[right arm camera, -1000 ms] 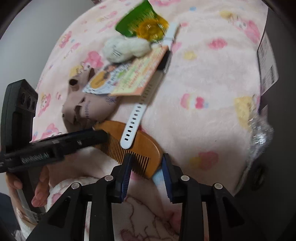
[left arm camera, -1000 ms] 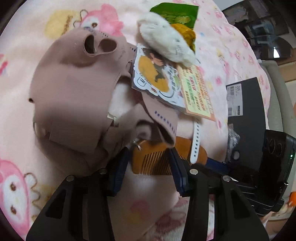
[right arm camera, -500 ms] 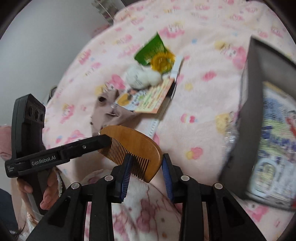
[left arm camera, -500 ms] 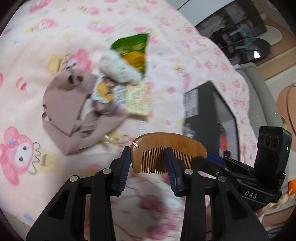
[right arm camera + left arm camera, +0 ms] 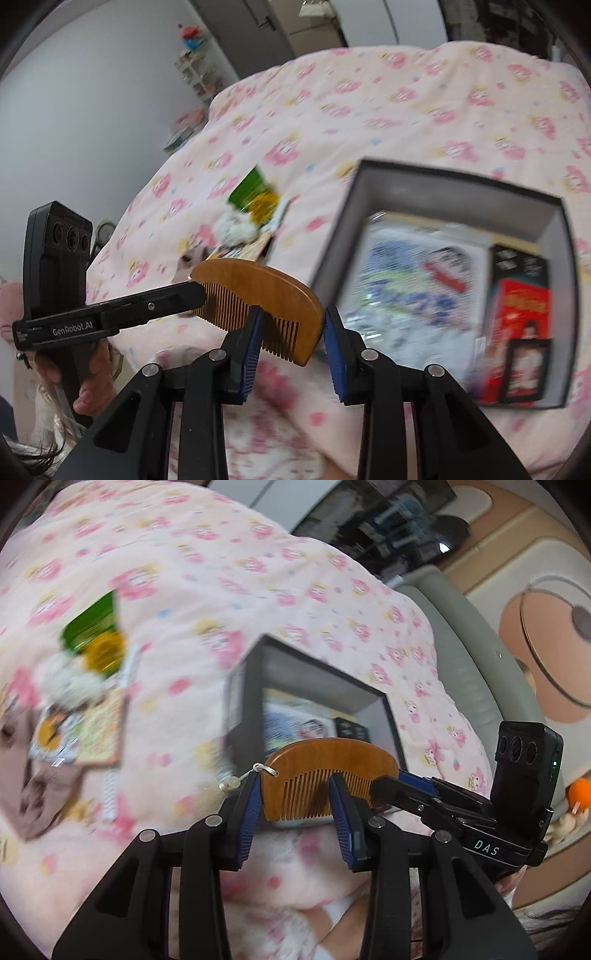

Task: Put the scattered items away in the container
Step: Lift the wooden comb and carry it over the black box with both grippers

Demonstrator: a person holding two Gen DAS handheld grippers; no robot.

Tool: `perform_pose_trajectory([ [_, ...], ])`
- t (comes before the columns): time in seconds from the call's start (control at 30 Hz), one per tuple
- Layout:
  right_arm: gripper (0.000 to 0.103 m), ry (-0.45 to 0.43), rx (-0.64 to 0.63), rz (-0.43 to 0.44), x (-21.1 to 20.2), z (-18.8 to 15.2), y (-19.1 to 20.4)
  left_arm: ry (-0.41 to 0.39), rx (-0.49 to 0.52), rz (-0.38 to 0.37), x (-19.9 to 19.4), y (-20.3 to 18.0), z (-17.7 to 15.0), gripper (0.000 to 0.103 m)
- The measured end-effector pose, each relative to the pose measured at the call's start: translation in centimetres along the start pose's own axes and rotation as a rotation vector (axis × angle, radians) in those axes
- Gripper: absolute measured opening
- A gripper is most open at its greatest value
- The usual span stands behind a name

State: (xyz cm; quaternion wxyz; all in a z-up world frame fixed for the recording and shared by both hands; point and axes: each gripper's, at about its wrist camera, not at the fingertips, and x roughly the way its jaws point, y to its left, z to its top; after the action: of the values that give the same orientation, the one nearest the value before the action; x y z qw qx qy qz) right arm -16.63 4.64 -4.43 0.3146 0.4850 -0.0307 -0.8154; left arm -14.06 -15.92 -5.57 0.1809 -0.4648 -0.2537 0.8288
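A wooden comb (image 5: 325,771) with a small bead cord hangs in the air above the pink blanket. My left gripper (image 5: 293,794) is shut on its left part. My right gripper (image 5: 291,325) is shut on its other end (image 5: 273,295); its fingers (image 5: 391,788) reach in from the right in the left wrist view. The open black box (image 5: 373,177) lies just beyond the comb, with printed packets and a red pack inside. Still on the blanket are a green packet (image 5: 92,627), a white plush (image 5: 70,681), cards (image 5: 99,731), a white watch strap (image 5: 109,794) and a brown cloth (image 5: 29,794).
The bed is covered by a pink patterned blanket (image 5: 258,590). A grey padded headboard (image 5: 465,646) runs along its far right side. A white wall and shelves (image 5: 195,74) stand beyond the bed's far end.
Both grippers have lifted the comb off the blanket and carried it right, toward the black box. The pile of items has dropped away to the left.
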Motion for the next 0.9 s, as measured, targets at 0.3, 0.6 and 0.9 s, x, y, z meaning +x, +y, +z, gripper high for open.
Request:
perform_pose_trajectory([
  [0.3,0.029,-0.077,0.000,-0.085,-3.6,3.1,-8.2,0.018,0.057,-0.002,7.4,-7.0,4.2,0.037],
  [0.6,0.030,-0.131,0.075,-0.137,-4.4,2.2,-14.1,0.105,0.088,0.007,13.9,-10.3,3.8,0.037],
  [0.9,0.030,-0.012,0.097,-0.083,-0.1,1.7,-15.8,0.178,0.000,0.111,16.5,-6.7,3.1,0.038],
])
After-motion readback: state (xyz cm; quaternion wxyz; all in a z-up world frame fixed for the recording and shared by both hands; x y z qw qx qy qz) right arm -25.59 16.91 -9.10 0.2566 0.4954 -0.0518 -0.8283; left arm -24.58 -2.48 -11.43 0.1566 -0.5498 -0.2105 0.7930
